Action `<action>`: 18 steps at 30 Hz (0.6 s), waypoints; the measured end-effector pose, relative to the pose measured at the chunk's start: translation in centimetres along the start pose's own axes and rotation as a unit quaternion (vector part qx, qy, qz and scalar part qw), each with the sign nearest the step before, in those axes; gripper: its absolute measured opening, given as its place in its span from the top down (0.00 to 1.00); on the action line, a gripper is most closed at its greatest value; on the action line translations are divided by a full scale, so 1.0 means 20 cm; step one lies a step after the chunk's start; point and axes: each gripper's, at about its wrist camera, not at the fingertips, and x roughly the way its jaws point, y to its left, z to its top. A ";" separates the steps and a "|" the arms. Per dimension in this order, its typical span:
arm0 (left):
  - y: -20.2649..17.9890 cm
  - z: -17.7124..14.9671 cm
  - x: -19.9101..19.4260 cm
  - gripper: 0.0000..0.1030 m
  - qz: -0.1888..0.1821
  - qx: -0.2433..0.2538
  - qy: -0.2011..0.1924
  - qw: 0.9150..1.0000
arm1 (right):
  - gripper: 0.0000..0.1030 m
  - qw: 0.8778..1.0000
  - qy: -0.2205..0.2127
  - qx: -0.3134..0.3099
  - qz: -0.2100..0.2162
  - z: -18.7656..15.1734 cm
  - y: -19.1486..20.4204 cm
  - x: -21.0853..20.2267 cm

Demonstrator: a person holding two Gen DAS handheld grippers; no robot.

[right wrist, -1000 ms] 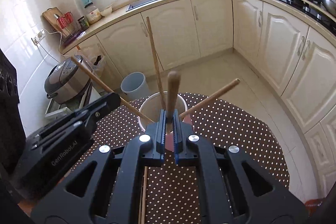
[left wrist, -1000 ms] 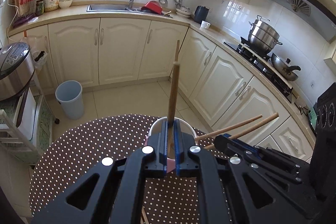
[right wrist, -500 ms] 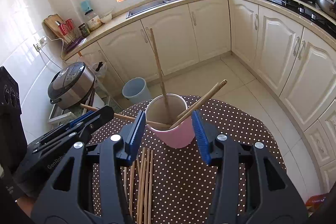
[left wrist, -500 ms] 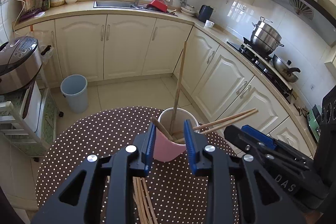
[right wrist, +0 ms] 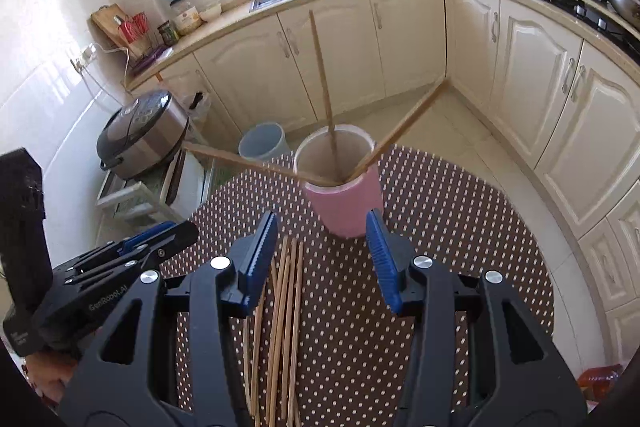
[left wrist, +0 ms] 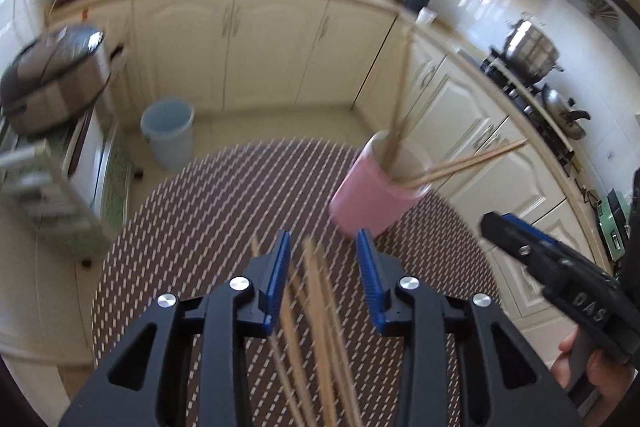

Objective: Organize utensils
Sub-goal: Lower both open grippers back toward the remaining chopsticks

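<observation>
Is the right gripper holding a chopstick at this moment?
No, the right gripper is open and empty; loose chopsticks lie on the table beneath it.

On the round polka-dot table point(right wrist: 440, 227) the pink cup point(right wrist: 348, 203) stands towards the far edge, with chopsticks point(right wrist: 322, 71) fanning out of it: one upright, one leaning left, one leaning right, so the air above and to both sides of its rim is crossed by sticks. A loose bundle of chopsticks point(right wrist: 286, 307) lies on the near middle of the cloth. The right part of the table is bare cloth. The left gripper point(left wrist: 324, 267) hangs over the bundle, the right gripper point(right wrist: 322, 251) just beside it; both crowd the near side
</observation>
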 end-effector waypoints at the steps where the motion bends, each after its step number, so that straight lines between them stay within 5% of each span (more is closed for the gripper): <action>1: 0.03 -0.03 0.02 0.67 0.005 -0.007 0.015 1.000 | 0.55 1.000 0.007 0.001 0.000 -0.02 0.00 0.02; 18: 0.21 -0.27 0.32 0.67 0.066 -0.017 0.141 0.988 | 0.55 0.994 0.108 -0.010 -0.001 -0.28 0.08 0.30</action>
